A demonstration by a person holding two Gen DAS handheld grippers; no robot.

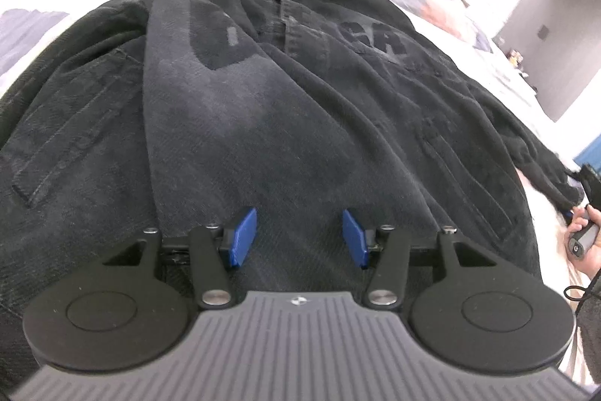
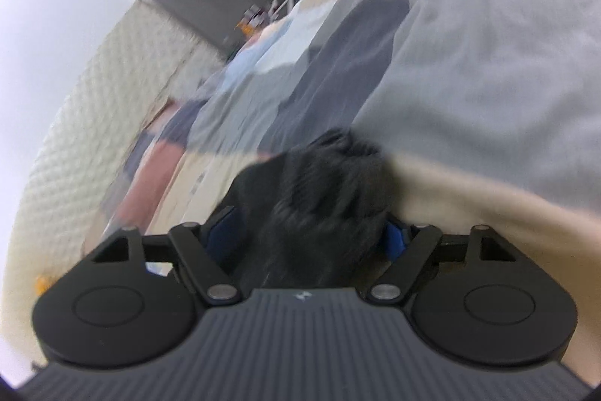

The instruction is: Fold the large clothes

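Note:
A large black denim jacket [image 1: 338, 93] lies spread front-up on the bed, collar at the far end. A paler folded part [image 1: 210, 93] lies lengthwise over its left half. My left gripper [image 1: 300, 235] hovers open over the near hem, blue pads [image 1: 244, 235] apart with nothing pinched. The jacket's right sleeve [image 1: 541, 156] stretches out to the right edge, where a hand [image 1: 580, 224] holds my right gripper [image 1: 586, 183]. In the right wrist view the bunched black sleeve end [image 2: 319, 194] fills the space between the pads of my right gripper [image 2: 308, 239], which is shut on it.
The bed has a patchwork cover [image 2: 488, 81] in grey, blue, pink and cream patches [image 1: 33, 25]. A grey wall unit [image 1: 556, 25] stands beyond the bed at the right. A pale textured wall panel [image 2: 94, 100] and small clutter [image 2: 259, 14] lie past the bed's far side.

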